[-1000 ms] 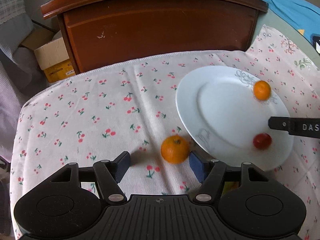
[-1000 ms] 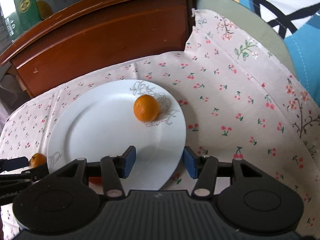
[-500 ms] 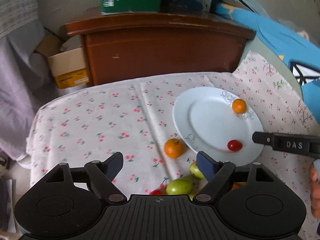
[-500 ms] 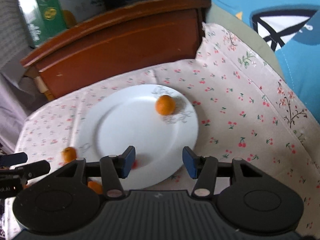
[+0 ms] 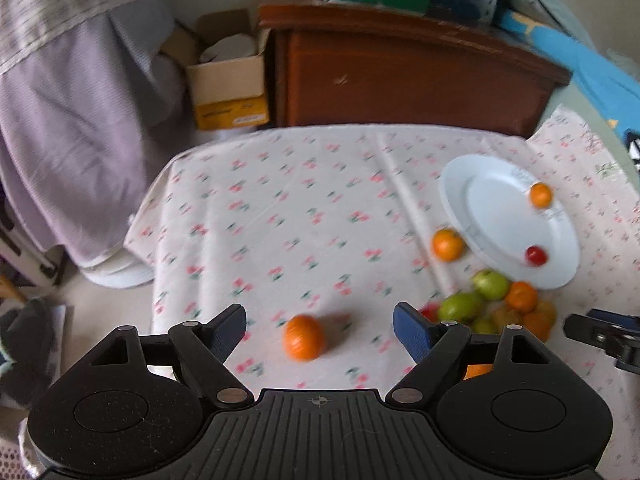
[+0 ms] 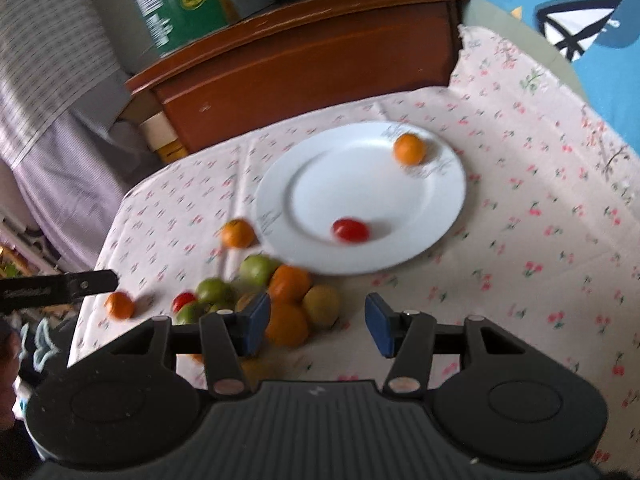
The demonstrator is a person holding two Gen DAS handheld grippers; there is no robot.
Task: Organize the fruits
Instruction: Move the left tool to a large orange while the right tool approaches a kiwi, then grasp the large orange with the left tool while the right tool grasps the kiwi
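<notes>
From the left wrist, the left gripper (image 5: 319,328) hangs with jaws spread wide, a lone orange (image 5: 303,337) on the cherry-print cloth (image 5: 280,216) between them, touching neither. Bare cloth runs to the bench's left edge, where it drops toward a cardboard box (image 5: 228,80). The white plate (image 5: 496,216) sits far right, the fruit pile (image 5: 496,300) just below it.

From the right wrist, the right gripper (image 6: 318,324) also has its jaws spread, holding nothing, just above the pile (image 6: 280,296). This view shows the plate (image 6: 360,176) whole, with a small orange (image 6: 409,149) near its far rim and a red tomato (image 6: 351,230) nearer; open cloth lies to the right.
</notes>
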